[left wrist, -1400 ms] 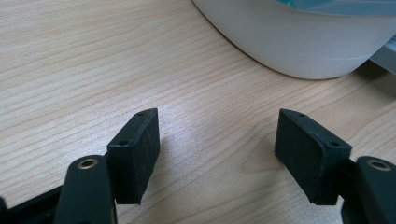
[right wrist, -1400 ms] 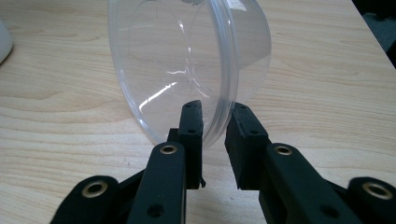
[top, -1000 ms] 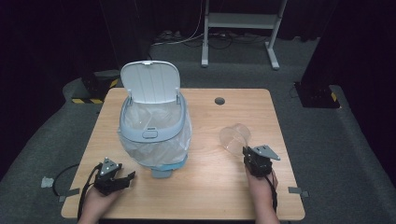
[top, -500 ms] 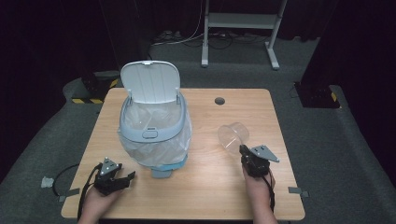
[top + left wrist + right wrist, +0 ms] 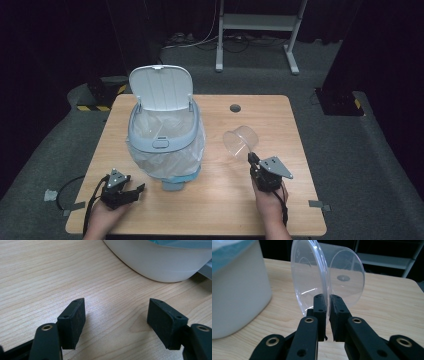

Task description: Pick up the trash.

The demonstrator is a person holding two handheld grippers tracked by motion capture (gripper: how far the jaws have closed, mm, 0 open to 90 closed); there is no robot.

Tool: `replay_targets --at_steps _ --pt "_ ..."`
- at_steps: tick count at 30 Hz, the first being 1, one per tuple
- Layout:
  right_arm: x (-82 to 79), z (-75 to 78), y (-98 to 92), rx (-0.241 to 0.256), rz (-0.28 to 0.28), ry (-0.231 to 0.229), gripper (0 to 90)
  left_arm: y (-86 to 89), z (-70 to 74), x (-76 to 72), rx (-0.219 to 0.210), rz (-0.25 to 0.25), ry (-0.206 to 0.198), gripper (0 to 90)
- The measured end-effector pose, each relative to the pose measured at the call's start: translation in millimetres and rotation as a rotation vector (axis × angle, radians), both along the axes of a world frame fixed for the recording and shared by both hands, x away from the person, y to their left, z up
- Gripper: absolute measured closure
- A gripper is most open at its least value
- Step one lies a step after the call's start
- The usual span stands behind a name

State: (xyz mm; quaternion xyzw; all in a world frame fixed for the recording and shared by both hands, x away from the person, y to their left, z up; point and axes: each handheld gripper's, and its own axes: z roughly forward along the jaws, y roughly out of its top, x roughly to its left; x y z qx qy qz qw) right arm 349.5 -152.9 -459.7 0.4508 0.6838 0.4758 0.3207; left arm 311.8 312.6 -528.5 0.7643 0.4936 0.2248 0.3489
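One clear cup (image 5: 240,142), right of one bin (image 5: 163,135), rim clamped by right gripper (image 5: 253,160); left gripper (image 5: 116,317) jaws apart, empty.

My left gripper view crops the white bin (image 5: 160,262) at the top edge. Its liner's contents look too blurry to tell. My hands run off the high view's bottom edge.

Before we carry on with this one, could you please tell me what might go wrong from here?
1. The right hand-held gripper pinches only the thin rim of the clear plastic cup, so the cup could slip, swing or buckle.
2. The bin's raised lid stands behind the opening and may be knocked by the cup.
3. The left hand-held gripper is open and apart from the bin, so a bump could shift it.
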Motion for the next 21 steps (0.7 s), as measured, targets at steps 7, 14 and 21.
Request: replay_targets --at_steps 7,14,21 --pt "-7.1 10.0 12.8 0.015 0.019 -0.039 84.0 0.1 0.0 0.1 0.001 -0.001 0.0 31.0" --pt "-12.4 20.5 20.0 0.034 0.033 -0.071 84.1 0.1 0.0 0.1 0.0 -0.001 0.0 31.1" --pt "-16.5 40.8 27.2 0.053 0.05 -0.125 84.1 0.1 0.0 0.1 0.0 -0.001 0.0 31.1"
